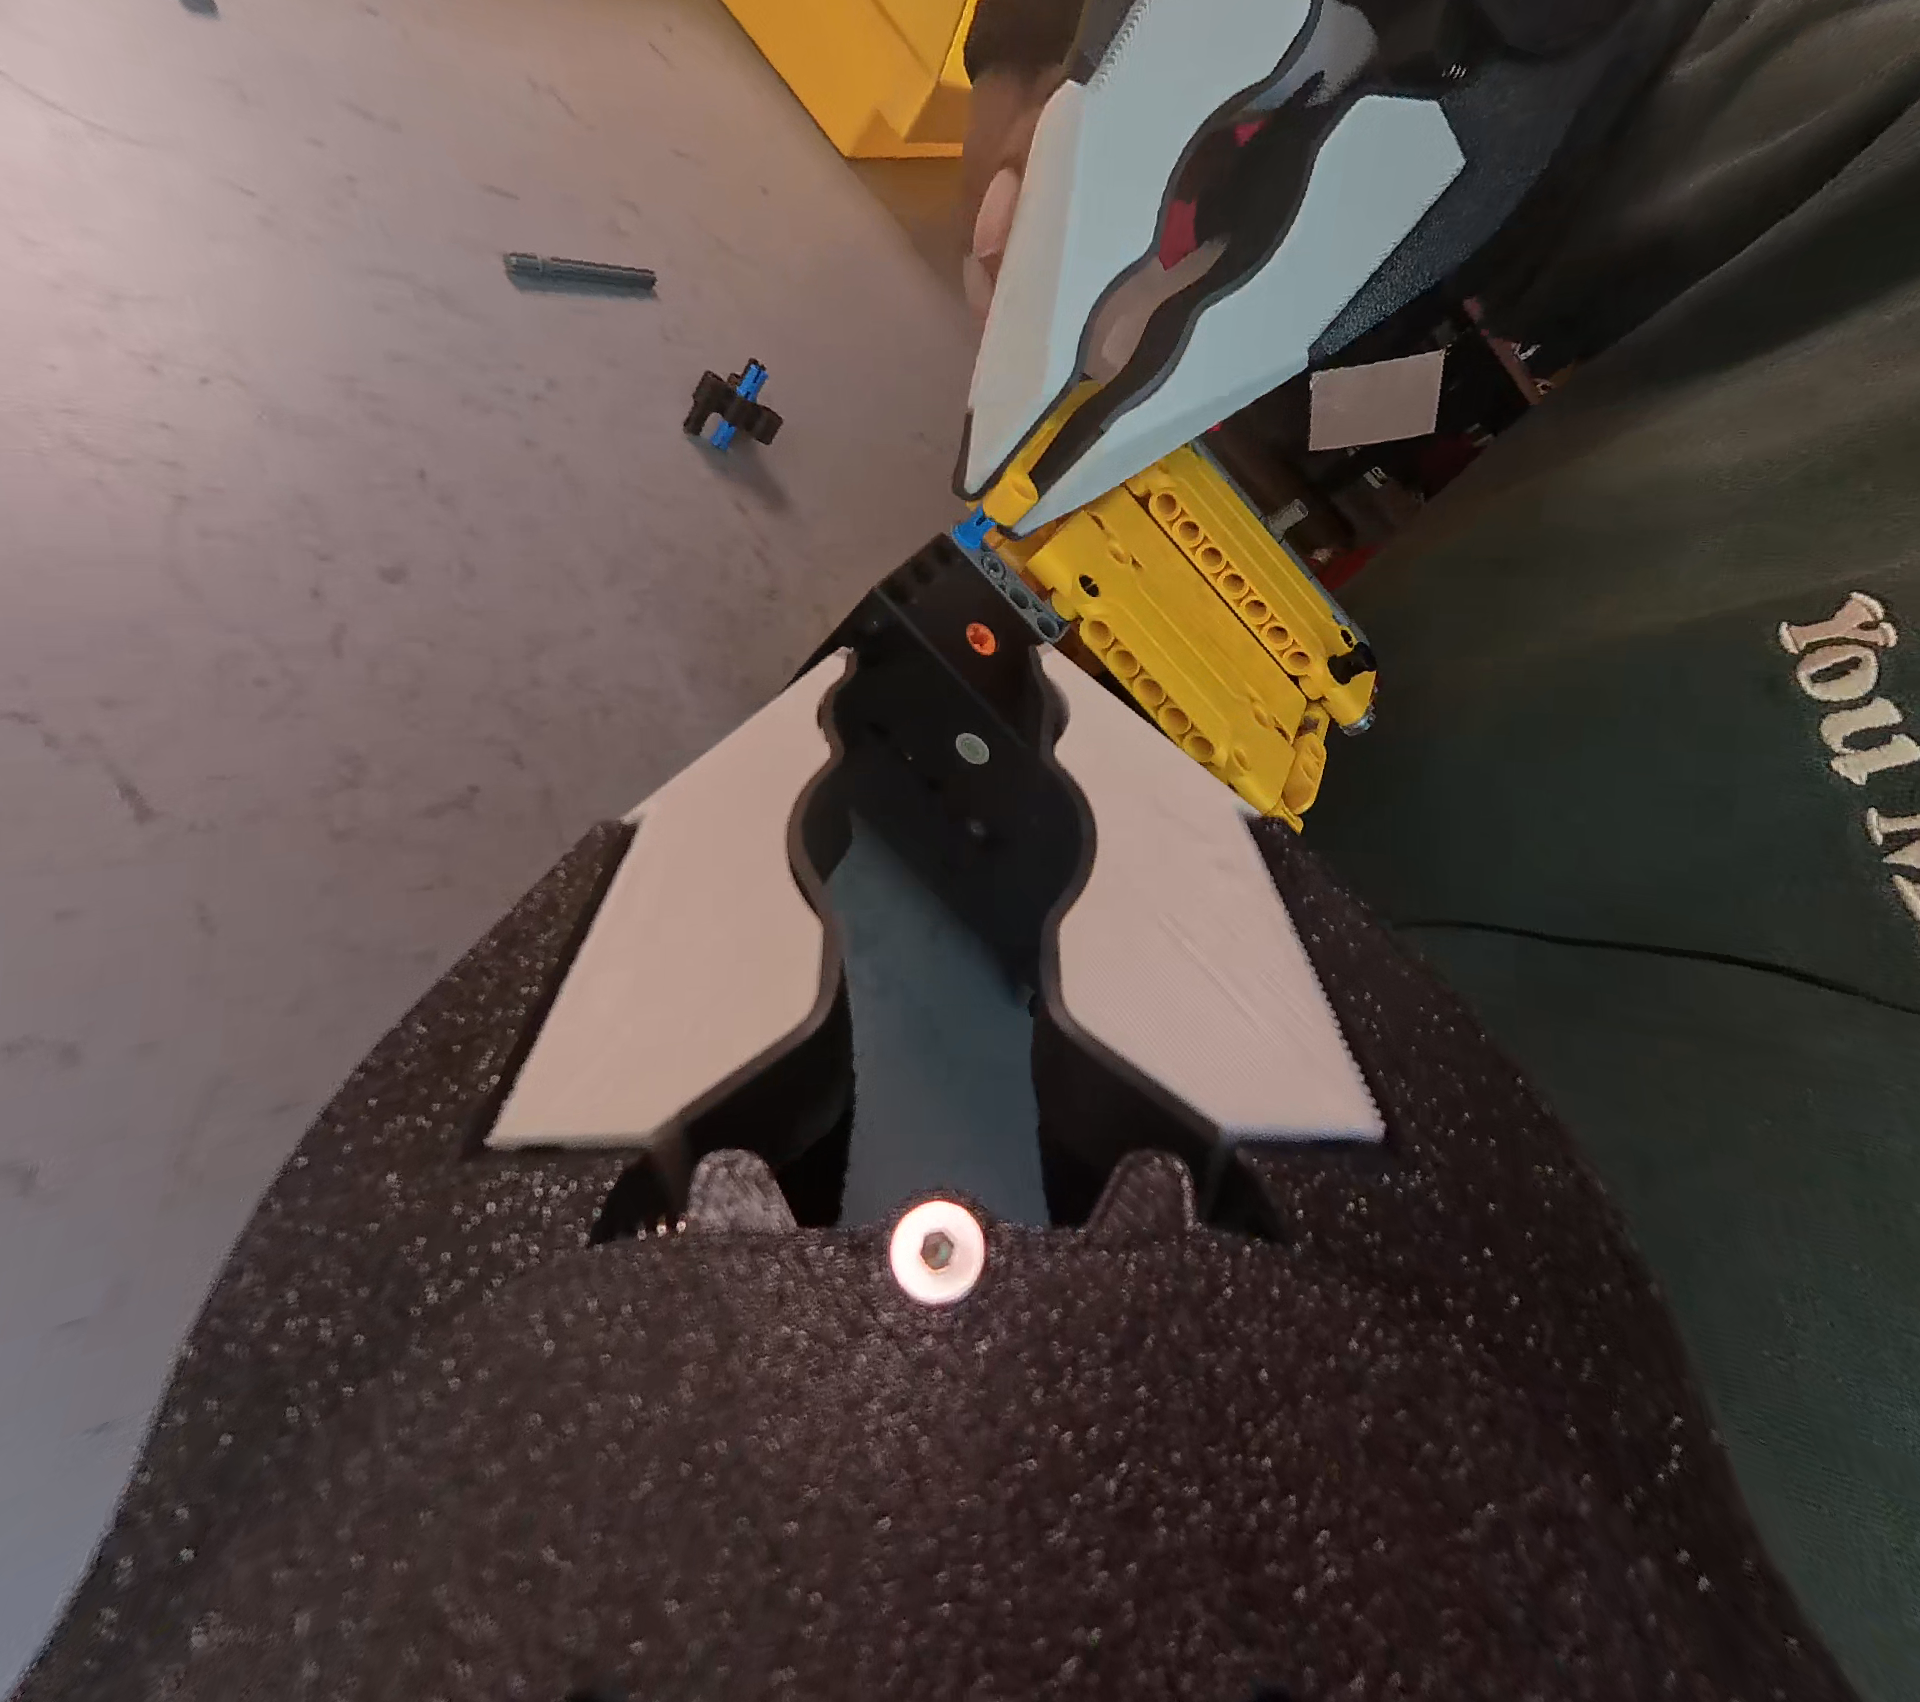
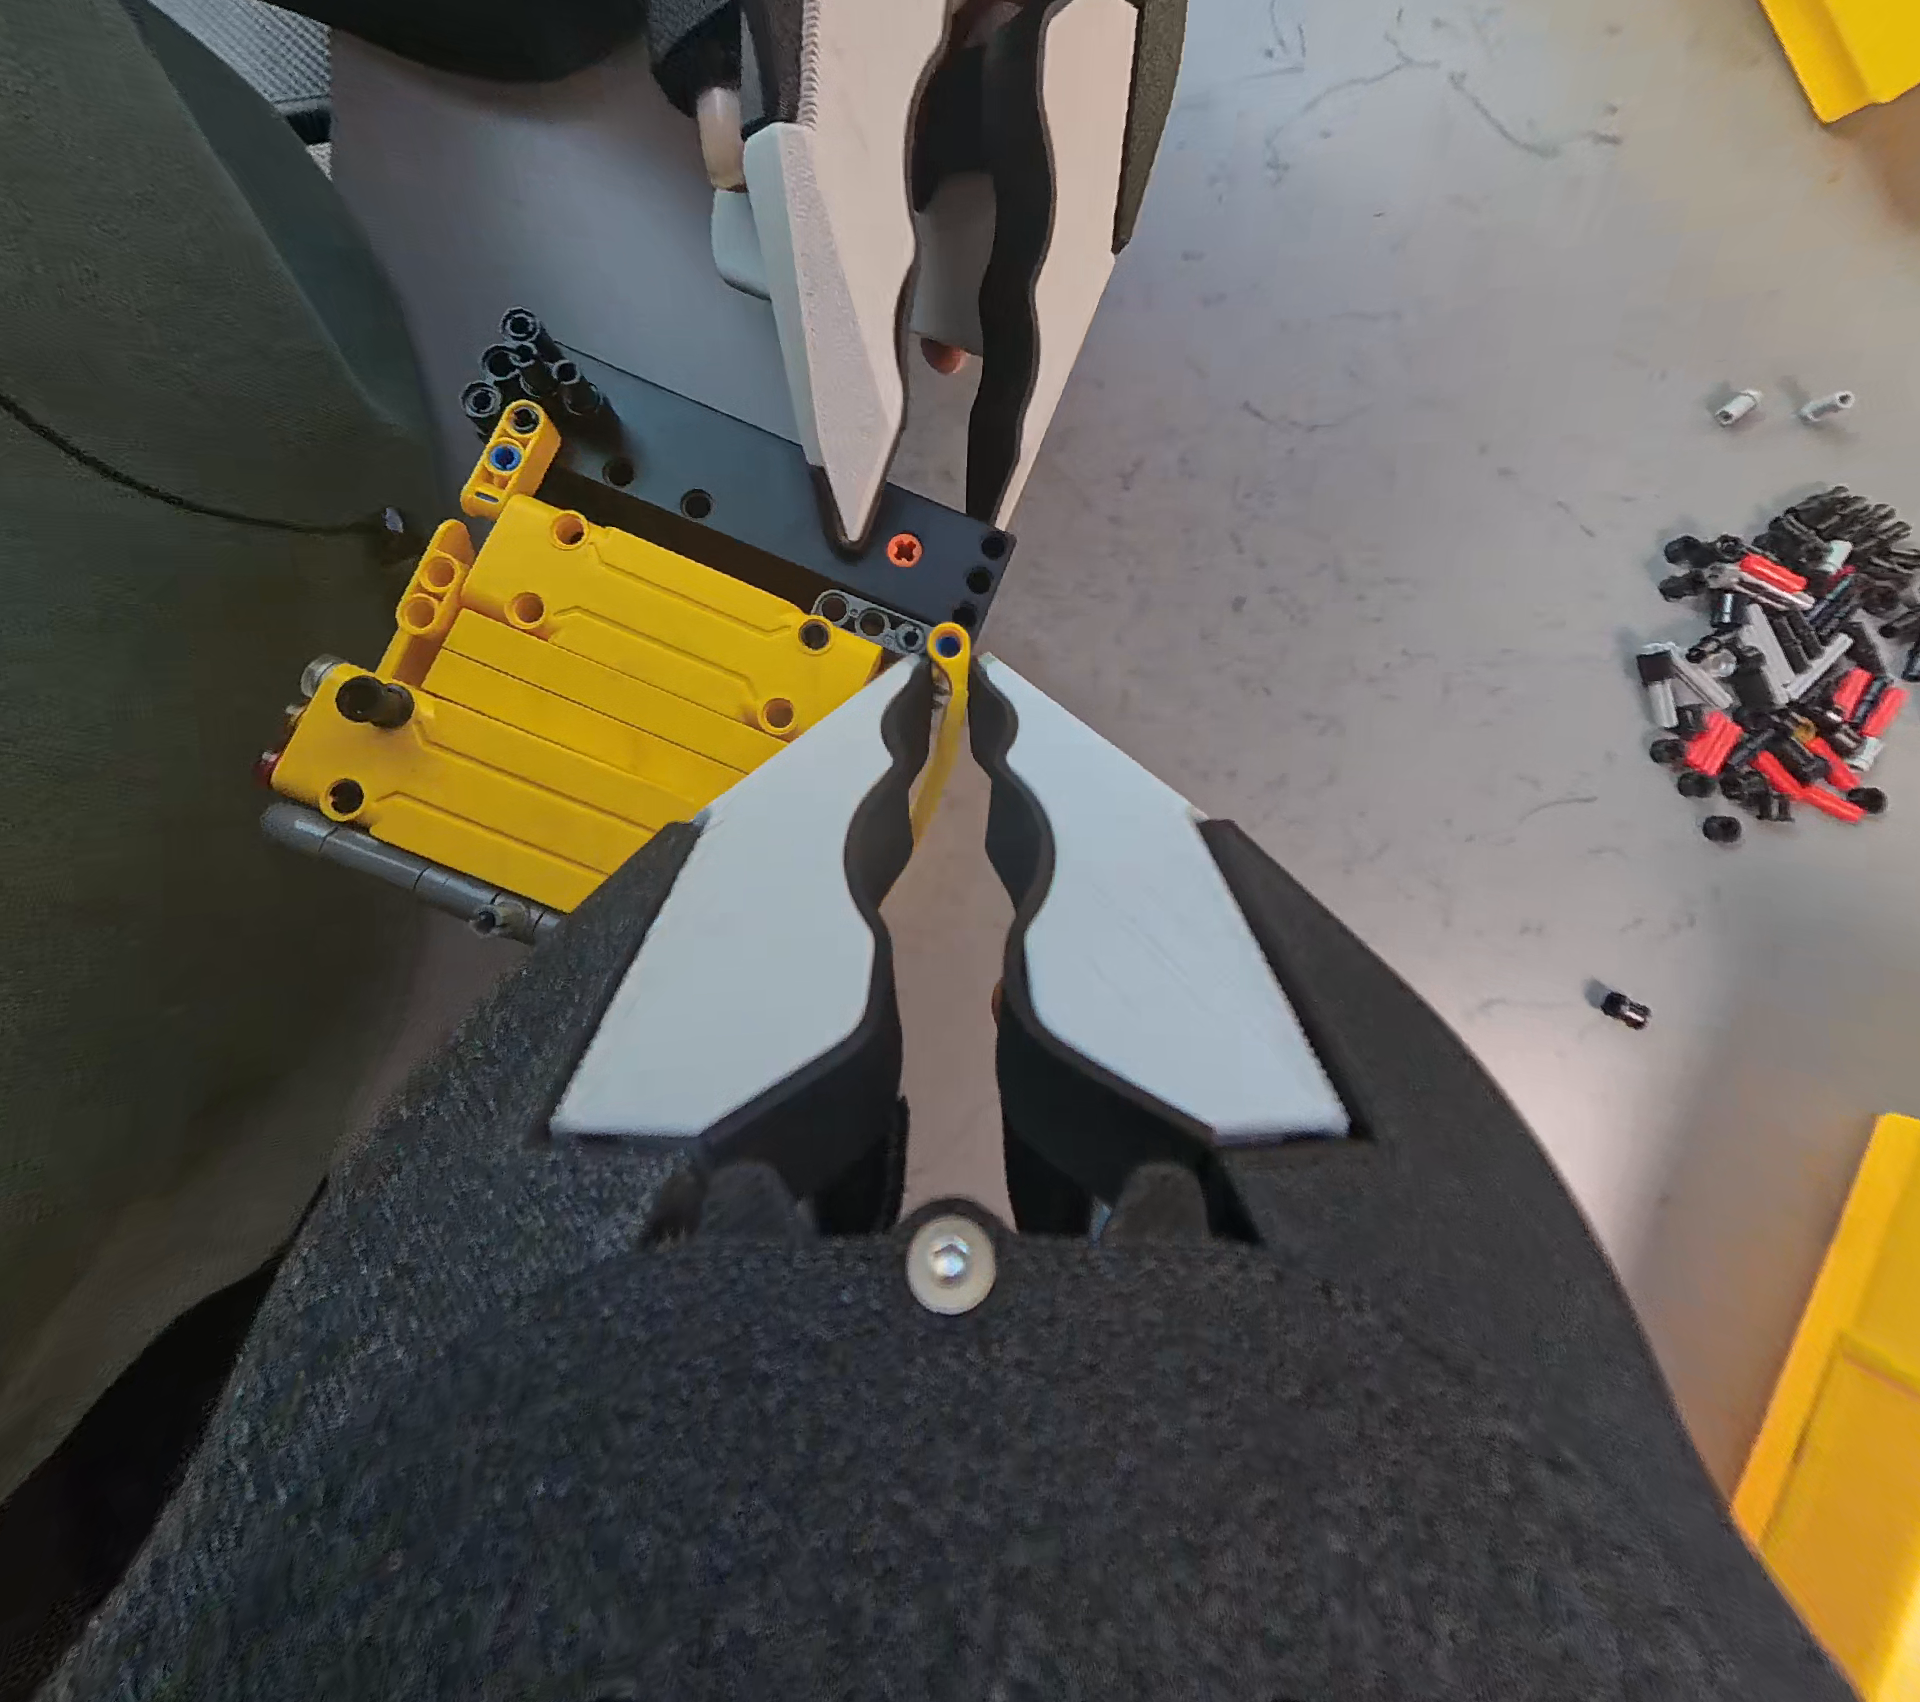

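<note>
Clamping the black panel [image 1: 935, 717] of a yellow-and-black brick model [image 2: 582, 696], the left gripper [image 1: 940, 613] meets the right gripper [image 2: 945, 665], which pinches a thin yellow beam [image 2: 948, 717] at the model's corner. A pile of red and black pins [image 2: 1787, 717] lies on the bench [image 2: 1403, 302] right of the right gripper.

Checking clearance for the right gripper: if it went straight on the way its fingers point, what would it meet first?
The right gripper, shut on a thin yellow beam, points at the black panel of the yellow-and-black brick assembly. It would likely meet that panel's corner first, then the left gripper; depth is unclear.
</note>
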`<state>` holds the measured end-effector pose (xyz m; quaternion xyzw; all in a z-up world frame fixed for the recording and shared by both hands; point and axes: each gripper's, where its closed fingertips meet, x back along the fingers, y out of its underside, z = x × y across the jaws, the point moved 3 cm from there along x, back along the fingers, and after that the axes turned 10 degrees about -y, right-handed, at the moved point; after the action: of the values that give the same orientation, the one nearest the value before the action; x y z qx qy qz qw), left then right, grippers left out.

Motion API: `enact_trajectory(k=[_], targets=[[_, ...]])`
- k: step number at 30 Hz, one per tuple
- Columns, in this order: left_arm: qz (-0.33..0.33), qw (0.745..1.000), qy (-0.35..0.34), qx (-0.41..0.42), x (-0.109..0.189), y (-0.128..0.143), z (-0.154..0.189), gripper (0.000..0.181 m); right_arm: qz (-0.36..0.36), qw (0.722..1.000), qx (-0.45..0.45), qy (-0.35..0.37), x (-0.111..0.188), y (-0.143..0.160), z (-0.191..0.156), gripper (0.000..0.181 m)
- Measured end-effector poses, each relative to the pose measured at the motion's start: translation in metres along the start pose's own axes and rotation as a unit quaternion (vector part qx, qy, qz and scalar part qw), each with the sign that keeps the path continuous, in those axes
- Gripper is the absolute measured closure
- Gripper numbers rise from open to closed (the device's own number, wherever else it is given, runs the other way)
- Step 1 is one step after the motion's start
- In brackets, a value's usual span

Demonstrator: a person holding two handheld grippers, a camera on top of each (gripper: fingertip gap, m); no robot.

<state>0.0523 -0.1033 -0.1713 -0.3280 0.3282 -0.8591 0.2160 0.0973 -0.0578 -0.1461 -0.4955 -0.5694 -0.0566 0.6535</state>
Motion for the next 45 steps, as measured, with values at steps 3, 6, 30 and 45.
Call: enact_trajectory(k=[3,6,30,45], targets=[[0.007,1.000,-0.009,0.004,-0.001,-0.001,0.000,0.152,-0.012,1.000,0.021,0.003,0.000,-0.001,-0.001,0.176],[0.008,1.000,-0.018,-0.005,-0.001,-0.001,0.000,0.153,-0.023,1.000,0.005,-0.003,0.000,-0.001,0.001,0.176],[-0.042,0.994,0.097,-0.024,-0.009,0.019,0.016,0.105,-0.036,0.997,-0.028,-0.068,0.003,0.006,-0.007,0.176],[-0.081,0.986,0.094,-0.115,-0.033,0.020,0.032,0.110,-0.037,0.994,-0.051,-0.087,0.012,0.025,-0.018,0.176]])
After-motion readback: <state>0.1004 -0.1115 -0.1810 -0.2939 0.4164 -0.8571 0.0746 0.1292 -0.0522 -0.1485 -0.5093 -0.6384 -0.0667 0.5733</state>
